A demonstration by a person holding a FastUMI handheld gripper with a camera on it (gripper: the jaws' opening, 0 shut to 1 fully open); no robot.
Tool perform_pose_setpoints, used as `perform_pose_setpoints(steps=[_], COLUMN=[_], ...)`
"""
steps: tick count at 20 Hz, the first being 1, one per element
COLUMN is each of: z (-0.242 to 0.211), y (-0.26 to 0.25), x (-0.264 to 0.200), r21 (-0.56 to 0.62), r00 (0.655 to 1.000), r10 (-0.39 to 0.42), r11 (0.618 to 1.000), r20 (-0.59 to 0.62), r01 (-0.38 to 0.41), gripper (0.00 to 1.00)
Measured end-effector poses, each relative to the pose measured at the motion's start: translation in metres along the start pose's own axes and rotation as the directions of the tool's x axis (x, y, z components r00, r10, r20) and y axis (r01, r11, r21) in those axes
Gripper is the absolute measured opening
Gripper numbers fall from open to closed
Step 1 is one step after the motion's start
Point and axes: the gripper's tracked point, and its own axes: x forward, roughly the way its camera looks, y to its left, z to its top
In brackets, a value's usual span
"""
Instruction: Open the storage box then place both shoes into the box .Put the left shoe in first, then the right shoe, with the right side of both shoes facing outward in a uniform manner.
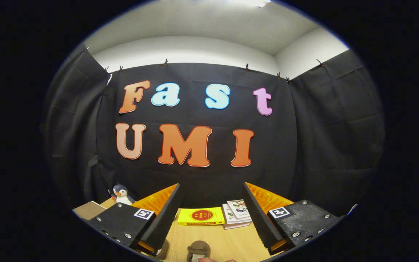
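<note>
Pale wood counter (227, 242), backed by black cloth wall (326, 145) with white room wall (195, 49) above. Against the counter's far edge: yellow book (200, 216), beside it a stack of white booklets (236, 214), and toward the far left corner a toy penguin (121, 194). Held level, facing the cloth, tool (213, 214) spread wide with nothing between its fingers. At the near edge, a brown shoe (198, 250) (partly visible) between the fingers.

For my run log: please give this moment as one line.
gripper: open, holding nothing | ahead: yellow book, stacked books | side: penguin toy | shoes: none placed
</note>
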Motion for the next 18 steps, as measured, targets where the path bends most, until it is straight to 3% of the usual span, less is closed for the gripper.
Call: perform_pose_setpoints(steps=[4,7,10,14,18], z=[-0.006,-0.019,-0.044,-0.066,-0.102], y=[0.009,0.036,0.069,0.094,0.13], x=[0.005,0.006,0.006,0.009,0.004], r21=[-0.045,-0.027,0.016,0.038,0.07], r00=[0.999,0.992,0.968,0.942,0.888], r10=[0.037,0.121,0.231,0.3,0.395], r11=[0.998,0.992,0.973,0.954,0.918], r20=[-0.01,-0.038,-0.102,-0.153,-0.237], r01=[-0.038,-0.122,-0.231,-0.298,-0.39], gripper=[0.99,0.99,0.99,0.99,0.99])
